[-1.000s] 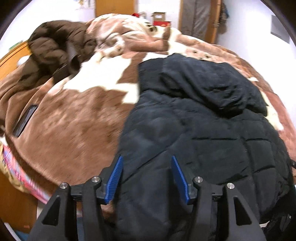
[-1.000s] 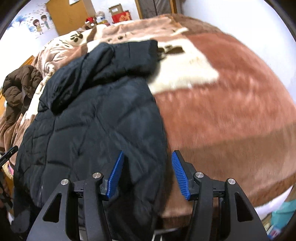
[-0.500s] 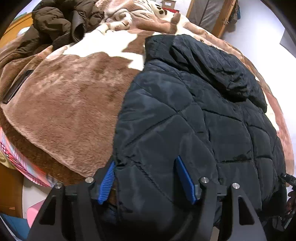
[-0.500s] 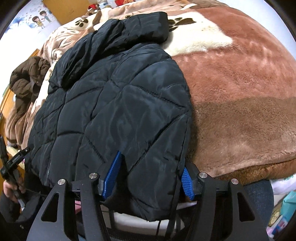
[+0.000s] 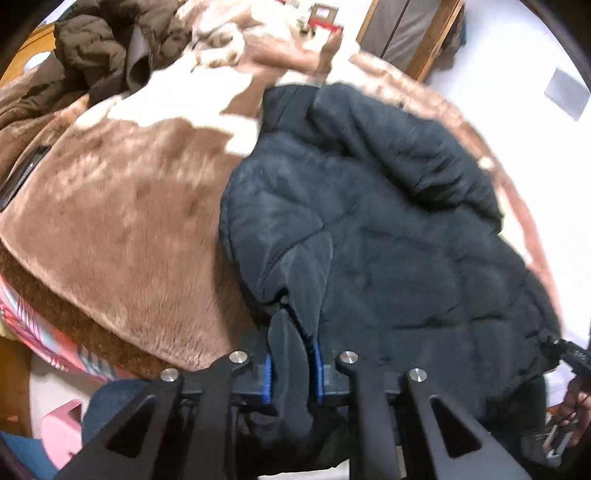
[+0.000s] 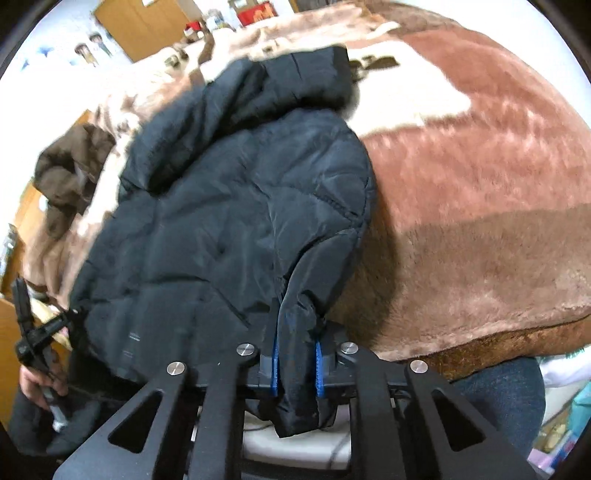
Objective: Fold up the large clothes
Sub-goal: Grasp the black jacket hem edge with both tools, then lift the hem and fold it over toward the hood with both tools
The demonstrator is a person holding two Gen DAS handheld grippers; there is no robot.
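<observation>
The left gripper (image 5: 291, 365) is clamped on a pinch of the black quilted jacket (image 5: 388, 236) at its near hem; dark fabric fills the gap between the blue pads (image 5: 318, 369). The right gripper (image 6: 295, 363) is likewise clamped on the hem at the jacket's other near corner, a fold of cloth hanging down between its pads (image 6: 274, 363).

The jacket lies on the bed, hem at the near edge, hood (image 6: 258, 99) toward the far side. It rests on a brown-and-white plush blanket (image 5: 122, 221) that covers the mattress and drapes over the near edge. A striped sheet (image 5: 48, 332) shows under the blanket at the near left corner.

On the blanket near the left edge lies a flat dark slab (image 5: 22, 173), well apart from the jacket. Farther back, at the far left corner, a brown puffy coat (image 5: 110, 48) sits in a heap. Beyond the bed stand a wooden door frame (image 5: 432, 40) and a white wall; a red box (image 6: 256, 13) sits past the far edge. The image is motion-blurred, so finer detail cannot be told.
</observation>
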